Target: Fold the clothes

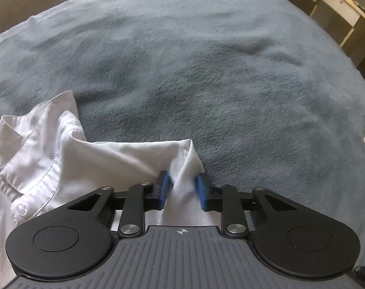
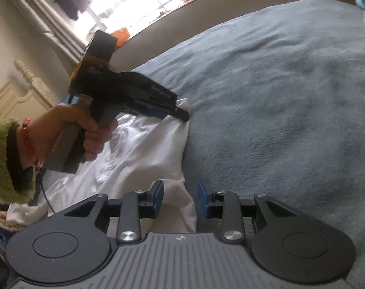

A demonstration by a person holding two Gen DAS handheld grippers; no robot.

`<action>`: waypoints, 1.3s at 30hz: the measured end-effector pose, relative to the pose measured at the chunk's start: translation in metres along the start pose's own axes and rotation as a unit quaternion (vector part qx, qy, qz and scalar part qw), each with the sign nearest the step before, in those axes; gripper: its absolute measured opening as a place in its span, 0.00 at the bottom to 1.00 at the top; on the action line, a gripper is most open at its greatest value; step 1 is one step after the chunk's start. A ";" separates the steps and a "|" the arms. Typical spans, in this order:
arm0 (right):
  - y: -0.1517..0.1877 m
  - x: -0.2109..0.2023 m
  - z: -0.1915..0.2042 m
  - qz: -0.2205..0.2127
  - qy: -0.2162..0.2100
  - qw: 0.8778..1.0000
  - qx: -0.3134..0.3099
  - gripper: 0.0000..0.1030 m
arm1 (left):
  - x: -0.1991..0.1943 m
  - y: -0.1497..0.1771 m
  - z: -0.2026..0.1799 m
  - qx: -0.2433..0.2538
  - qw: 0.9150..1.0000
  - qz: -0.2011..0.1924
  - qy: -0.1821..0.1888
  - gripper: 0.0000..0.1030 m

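Only the left wrist view shows the collar (image 1: 26, 130) and a button (image 1: 21, 209) of the white shirt (image 1: 105, 159), lying on the blue blanket (image 1: 206, 72). There the left gripper (image 1: 182, 189) pinches a shirt corner.

Only the right wrist view shows a hand (image 2: 69, 130) in a green sleeve (image 2: 2, 159). The right gripper (image 2: 180, 198) has shirt cloth between its pads; I cannot tell if they squeeze it.

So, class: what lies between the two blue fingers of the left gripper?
A bunched fold of the white shirt, near its edge, is pinched between them over the blue blanket. The left wrist view shows it.
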State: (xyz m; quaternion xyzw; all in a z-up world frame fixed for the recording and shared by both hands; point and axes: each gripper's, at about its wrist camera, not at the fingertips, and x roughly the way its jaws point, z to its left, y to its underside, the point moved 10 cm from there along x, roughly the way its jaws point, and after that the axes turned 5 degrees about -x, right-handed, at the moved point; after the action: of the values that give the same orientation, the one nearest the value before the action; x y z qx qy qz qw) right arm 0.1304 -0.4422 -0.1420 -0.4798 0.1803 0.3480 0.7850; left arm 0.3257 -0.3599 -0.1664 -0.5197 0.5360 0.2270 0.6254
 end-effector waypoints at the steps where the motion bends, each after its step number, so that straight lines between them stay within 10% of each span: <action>1: 0.003 0.003 0.000 0.006 -0.001 1.000 -0.006 0.29 | 0.000 0.000 -0.001 0.003 1.000 -0.003 -0.002 0.17; 6: 0.015 0.008 0.005 0.013 0.030 0.997 -0.070 0.01 | -0.002 -0.003 -0.002 0.003 1.000 -0.019 -0.003 0.08; 16: 0.031 -0.017 0.024 -0.056 0.130 0.967 -0.210 0.01 | -0.010 -0.013 -0.003 -0.037 0.995 -0.076 0.044 0.03; 22: 0.046 -0.011 0.011 -0.030 0.153 0.969 -0.190 0.01 | -0.005 -0.013 -0.003 -0.056 0.991 -0.100 0.071 0.05; 30: 0.021 -0.039 -0.004 -0.028 0.098 0.992 -0.077 0.34 | -0.059 -0.027 0.033 -0.130 0.974 -0.130 0.130 0.61; 34: -0.013 -0.045 -0.001 -0.038 0.044 0.998 -0.025 0.39 | -0.106 -0.033 0.065 -0.158 0.963 -0.163 0.147 0.66; 39: -0.076 -0.005 0.007 -0.022 -0.030 0.999 0.021 0.43 | -0.164 -0.024 0.105 -0.139 0.973 -0.155 0.105 0.65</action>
State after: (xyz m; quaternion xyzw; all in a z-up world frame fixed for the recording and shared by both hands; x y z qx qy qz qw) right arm 0.1816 -0.4605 -0.0878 -0.4563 0.1531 0.3414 0.8073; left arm 0.3384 -0.2300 -0.0206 -0.6987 0.4749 0.1440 0.5153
